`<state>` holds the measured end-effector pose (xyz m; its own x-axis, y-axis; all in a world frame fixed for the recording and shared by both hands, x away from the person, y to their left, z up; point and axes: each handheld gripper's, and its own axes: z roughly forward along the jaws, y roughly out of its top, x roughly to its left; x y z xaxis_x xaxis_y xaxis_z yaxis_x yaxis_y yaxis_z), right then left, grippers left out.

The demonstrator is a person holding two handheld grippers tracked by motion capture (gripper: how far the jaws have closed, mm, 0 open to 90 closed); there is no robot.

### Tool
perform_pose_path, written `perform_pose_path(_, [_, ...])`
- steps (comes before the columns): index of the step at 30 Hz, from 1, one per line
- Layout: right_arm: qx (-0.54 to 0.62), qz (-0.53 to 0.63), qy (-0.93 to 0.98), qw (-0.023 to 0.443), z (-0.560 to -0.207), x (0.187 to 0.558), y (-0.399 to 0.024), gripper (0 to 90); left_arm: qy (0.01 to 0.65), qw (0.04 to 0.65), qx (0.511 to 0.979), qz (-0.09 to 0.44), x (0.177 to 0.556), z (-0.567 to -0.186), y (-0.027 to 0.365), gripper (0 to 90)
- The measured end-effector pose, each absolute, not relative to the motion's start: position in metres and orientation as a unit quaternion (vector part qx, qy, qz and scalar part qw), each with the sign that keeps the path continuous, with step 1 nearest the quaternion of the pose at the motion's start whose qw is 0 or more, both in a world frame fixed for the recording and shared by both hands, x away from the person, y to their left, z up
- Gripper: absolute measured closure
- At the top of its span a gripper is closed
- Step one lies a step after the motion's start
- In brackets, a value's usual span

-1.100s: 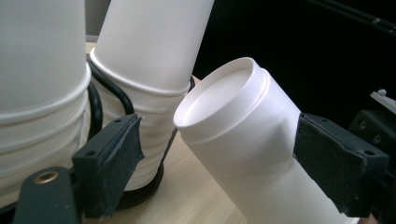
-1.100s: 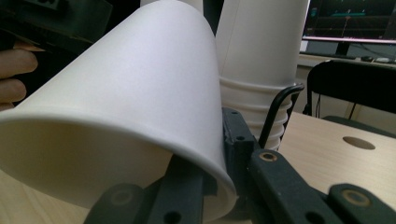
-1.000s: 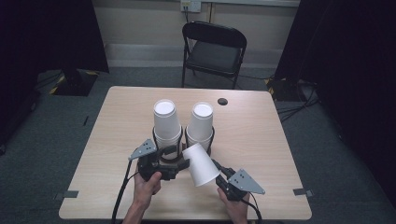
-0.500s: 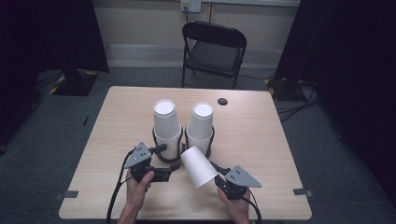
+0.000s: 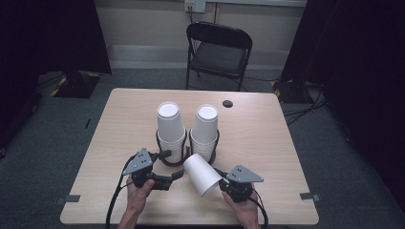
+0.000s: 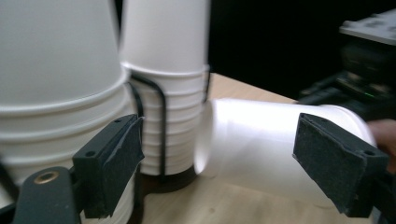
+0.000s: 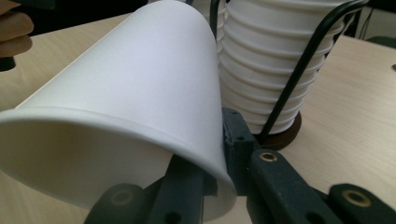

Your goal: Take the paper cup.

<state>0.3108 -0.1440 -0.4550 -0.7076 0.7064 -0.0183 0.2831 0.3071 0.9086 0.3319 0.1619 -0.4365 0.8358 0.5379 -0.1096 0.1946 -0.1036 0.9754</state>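
Observation:
My right gripper (image 5: 218, 175) is shut on the rim of a single white paper cup (image 5: 200, 172), which it holds on its side with the base toward the stacks. In the right gripper view the jaws pinch the cup (image 7: 130, 102) wall at its mouth. Two stacks of white cups stand upside down in black wire holders, the left stack (image 5: 170, 128) and the right stack (image 5: 205, 130). My left gripper (image 5: 171, 164) stands open near the left holder, its pads (image 6: 114, 161) apart and touching nothing. The held cup (image 6: 261, 135) lies just beyond them.
The wooden table (image 5: 267, 143) has bare room to the right and left of the stacks. A small black disc (image 5: 227, 103) lies near the far edge. A black folding chair (image 5: 217, 52) stands behind the table. Cables trail from both grippers over the near edge.
My left gripper has drawn back a little to the left, away from the held cup. The right gripper and its cup have stayed nearly still.

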Motion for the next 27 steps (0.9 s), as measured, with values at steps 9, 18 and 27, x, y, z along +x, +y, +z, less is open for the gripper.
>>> perform_pose_path(9, [0.309, 0.465, 0.811, 0.177, -0.444, 0.317, -0.144, 86.5, 0.214, 0.584, 0.765, 0.166, 0.325, -0.442, 0.153, 15.4])
perform_pose_path(18, [0.296, 0.442, 0.834, 0.145, -0.44, 0.324, -0.145, 86.6, 0.172, 0.55, 0.797, 0.179, 0.32, -0.443, 0.144, 15.6])
perform_pose_path(27, [0.275, 0.411, 0.861, 0.117, -0.434, 0.33, -0.141, 86.6, 0.141, 0.526, 0.819, 0.182, 0.316, -0.449, 0.136, 15.5])
